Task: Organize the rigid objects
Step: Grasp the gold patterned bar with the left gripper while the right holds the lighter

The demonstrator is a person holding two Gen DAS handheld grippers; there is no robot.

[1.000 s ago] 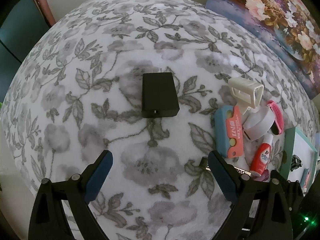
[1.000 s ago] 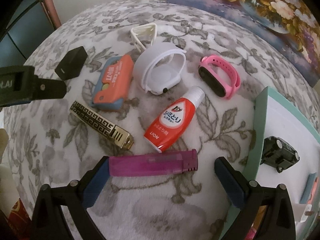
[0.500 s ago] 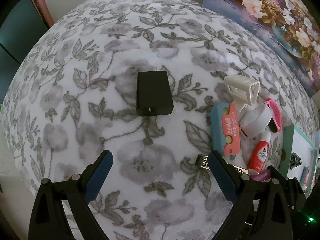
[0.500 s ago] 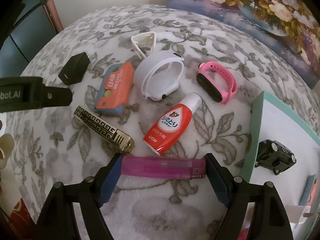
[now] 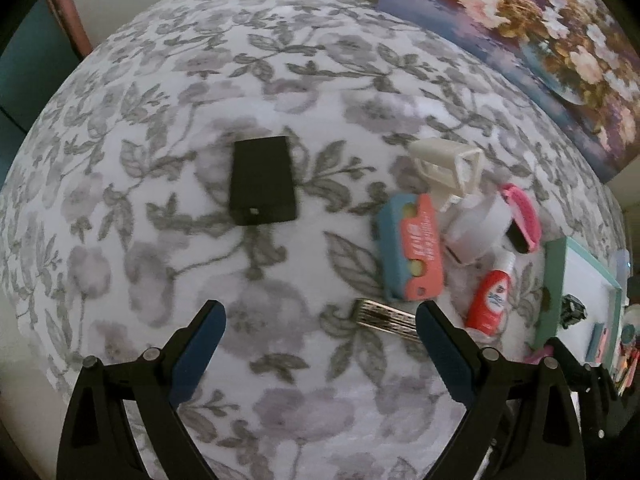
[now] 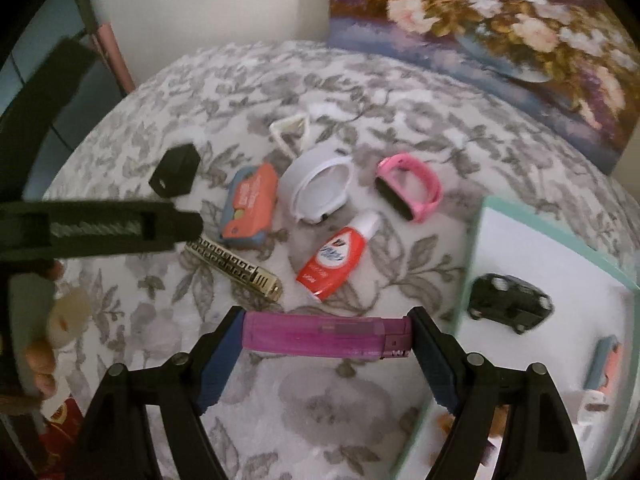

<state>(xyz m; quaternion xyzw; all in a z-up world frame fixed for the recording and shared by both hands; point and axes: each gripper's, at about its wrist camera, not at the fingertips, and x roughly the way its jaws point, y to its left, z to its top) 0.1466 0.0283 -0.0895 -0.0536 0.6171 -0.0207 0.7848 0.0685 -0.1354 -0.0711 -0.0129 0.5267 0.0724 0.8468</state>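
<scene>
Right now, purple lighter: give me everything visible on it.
The purple lighter is a long, slim bar of translucent magenta plastic with a darker, ribbed cap at its right end in the right wrist view. It lies crosswise, roughly level, clamped end to end between the blue pads of the right gripper, one pad on each end. It appears lifted off the floral cloth, touching nothing else; the gold lighter and red bottle lie beyond it. A paler patch shows mid-body; fuel level cannot be told.

Right gripper point(image 6: 326, 334), bottom centre, clamps a translucent purple lighter point(image 6: 320, 338); left gripper point(image 5: 320, 320) gapes wide, empty.
</scene>
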